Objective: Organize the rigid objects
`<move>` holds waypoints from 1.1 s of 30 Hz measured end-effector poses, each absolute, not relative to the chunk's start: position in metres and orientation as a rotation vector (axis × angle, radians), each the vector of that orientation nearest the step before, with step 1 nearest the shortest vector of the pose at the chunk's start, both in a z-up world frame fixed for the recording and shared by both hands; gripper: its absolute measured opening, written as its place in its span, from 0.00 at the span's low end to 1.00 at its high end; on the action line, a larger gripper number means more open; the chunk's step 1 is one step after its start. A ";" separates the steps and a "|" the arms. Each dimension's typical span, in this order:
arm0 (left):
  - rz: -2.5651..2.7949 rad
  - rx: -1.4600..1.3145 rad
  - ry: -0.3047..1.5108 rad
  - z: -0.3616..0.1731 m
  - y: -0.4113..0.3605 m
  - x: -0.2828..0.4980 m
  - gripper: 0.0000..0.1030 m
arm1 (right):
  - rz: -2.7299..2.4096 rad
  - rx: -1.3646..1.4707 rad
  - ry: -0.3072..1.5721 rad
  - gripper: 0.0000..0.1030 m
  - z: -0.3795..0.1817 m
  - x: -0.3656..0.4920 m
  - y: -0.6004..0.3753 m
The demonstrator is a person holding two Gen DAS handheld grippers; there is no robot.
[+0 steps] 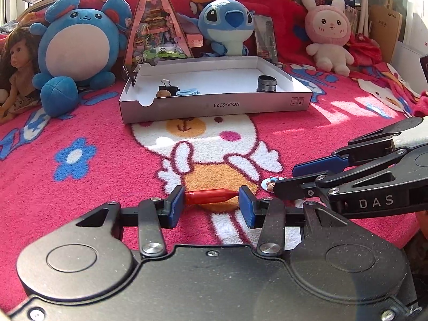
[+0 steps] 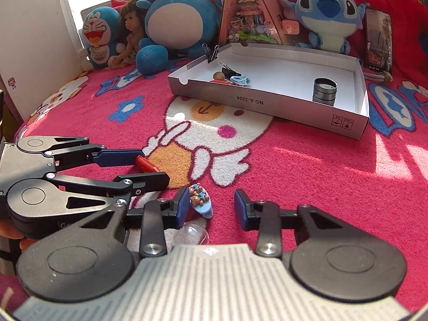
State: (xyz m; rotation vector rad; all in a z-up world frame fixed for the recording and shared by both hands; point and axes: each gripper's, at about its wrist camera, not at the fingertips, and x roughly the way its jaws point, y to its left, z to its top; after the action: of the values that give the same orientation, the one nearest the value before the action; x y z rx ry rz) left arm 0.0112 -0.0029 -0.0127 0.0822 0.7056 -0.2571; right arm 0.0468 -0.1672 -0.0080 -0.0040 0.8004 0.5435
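A red pen-like stick (image 1: 210, 196) lies on the pink blanket between the pads of my left gripper (image 1: 211, 203), whose jaws stand at its two ends; the stick also shows in the right wrist view (image 2: 145, 164). My right gripper (image 2: 210, 207) is open around a small blue bear trinket (image 2: 200, 200), which touches its left pad. The trinket also shows in the left wrist view (image 1: 270, 183). A clear dome (image 2: 191, 234) lies just below it. The white box (image 1: 214, 104) holds a binder clip (image 1: 167, 87), a blue trinket (image 1: 188, 92) and a metal cylinder (image 1: 267, 83).
Plush toys stand behind the box: a blue round one (image 1: 77, 50), Stitch (image 1: 227, 24), a pink rabbit (image 1: 329, 32), a doll (image 1: 16, 61) and a Doraemon (image 2: 99, 34). A triangular display (image 1: 155, 24) stands behind the box. A white wall (image 2: 34, 40) is at the left.
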 end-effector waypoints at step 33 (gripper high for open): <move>-0.260 0.040 0.703 -0.015 -0.006 0.022 0.41 | 0.258 -0.191 0.767 0.59 -0.003 0.062 -0.203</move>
State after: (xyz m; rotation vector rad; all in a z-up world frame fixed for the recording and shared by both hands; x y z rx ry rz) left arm 0.0220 -0.0064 -0.0149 0.0399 0.7031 -0.2597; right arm 0.0617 -0.2025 -0.0026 -0.1908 0.7668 0.2584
